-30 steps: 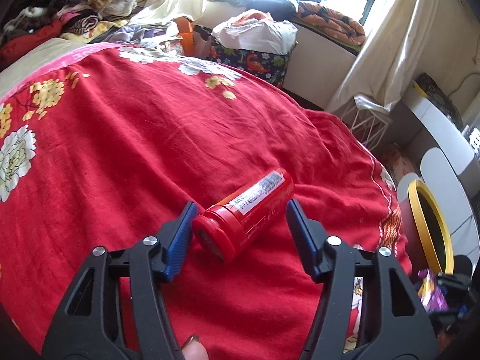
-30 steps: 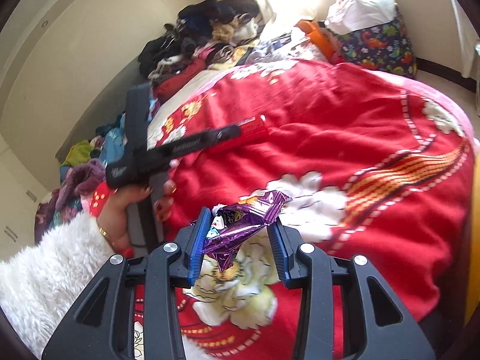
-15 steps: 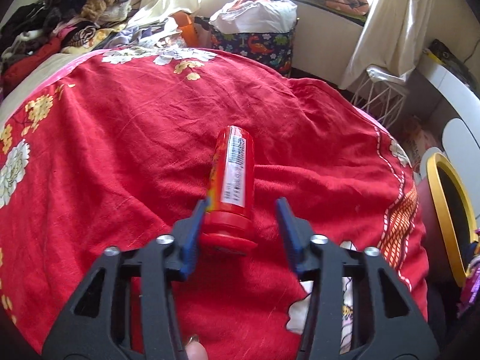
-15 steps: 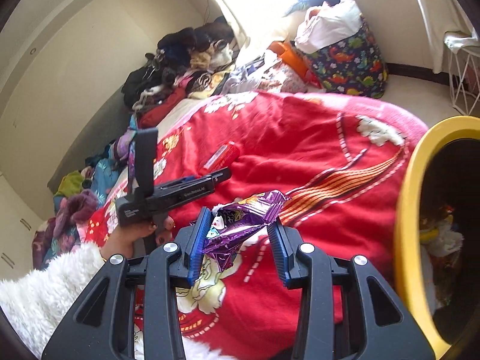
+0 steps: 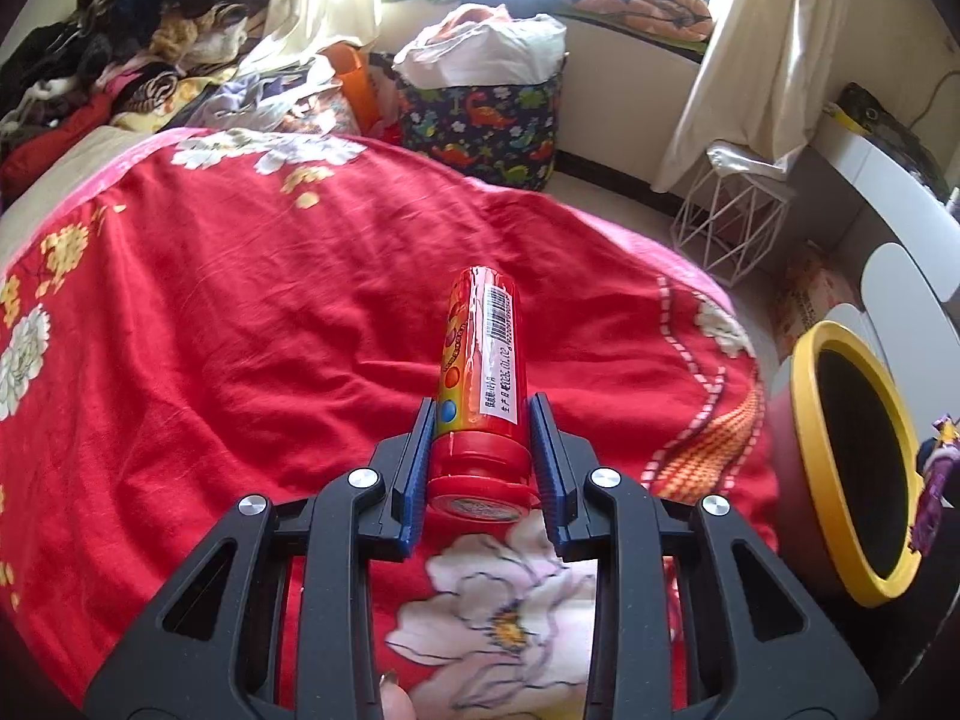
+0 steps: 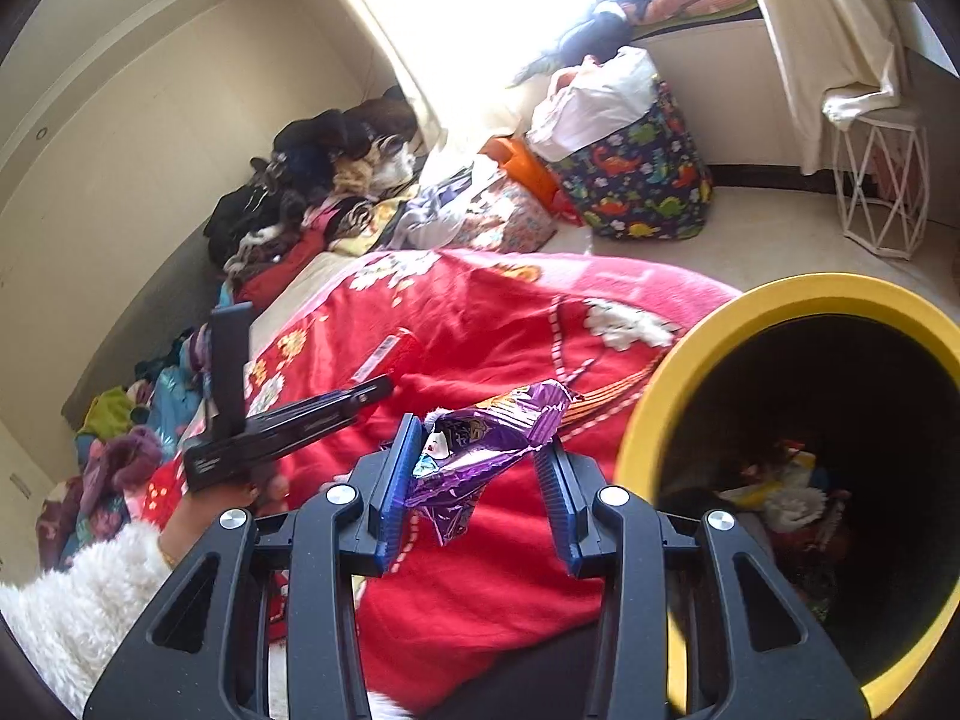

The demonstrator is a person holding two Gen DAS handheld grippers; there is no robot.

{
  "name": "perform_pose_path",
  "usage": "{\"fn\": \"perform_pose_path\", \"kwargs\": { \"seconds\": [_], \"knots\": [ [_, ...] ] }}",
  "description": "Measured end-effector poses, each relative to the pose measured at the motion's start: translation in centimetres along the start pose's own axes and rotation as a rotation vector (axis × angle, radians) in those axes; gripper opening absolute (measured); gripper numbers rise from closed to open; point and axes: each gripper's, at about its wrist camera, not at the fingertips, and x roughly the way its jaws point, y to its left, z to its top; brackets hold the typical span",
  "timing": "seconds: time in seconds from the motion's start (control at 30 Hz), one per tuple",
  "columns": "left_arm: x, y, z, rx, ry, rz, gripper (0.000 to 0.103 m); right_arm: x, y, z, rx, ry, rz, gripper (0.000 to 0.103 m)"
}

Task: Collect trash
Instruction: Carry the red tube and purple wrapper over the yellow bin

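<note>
Two pieces of trash are carried at once. The red candy tube (image 5: 480, 384) is clamped near its capped end by the left tool (image 5: 480, 456), whose jaws have just been closing onto it; the tube juts far forward over the red bedspread (image 5: 210, 312). The purple snack wrapper (image 6: 480, 438) is pinched in the right tool (image 6: 477, 468), mostly against the left blue pad, with its crumpled tail hanging below.

A slip is judged the main risk. The tube is gripped only at its near end, so a quick swing could lever it loose and send it rolling across the bedspread. The wrapper is thin and slick foil, and it could slide free before the yellow-rimmed bin (image 6: 780, 294) is reached, landing on the bed or floor.

The bin stands just right of the bed's edge, its mouth open and partly filled. Room above the rim looks ample for one tool, but with both heading there a collision between them is possible. A white wire stand (image 5: 729, 222) sits far right, well apart.
</note>
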Motion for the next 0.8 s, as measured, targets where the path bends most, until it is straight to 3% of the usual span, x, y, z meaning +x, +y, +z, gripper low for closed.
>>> {"fn": "perform_pose_path", "kwargs": {
  "seconds": [0.8],
  "knots": [
    [-2.1,-10.4,0.2,0.117,-0.042,-0.137,0.024,-6.0,-6.8,0.8,0.083,-0.116,-0.158,0.037]
  ]
}}
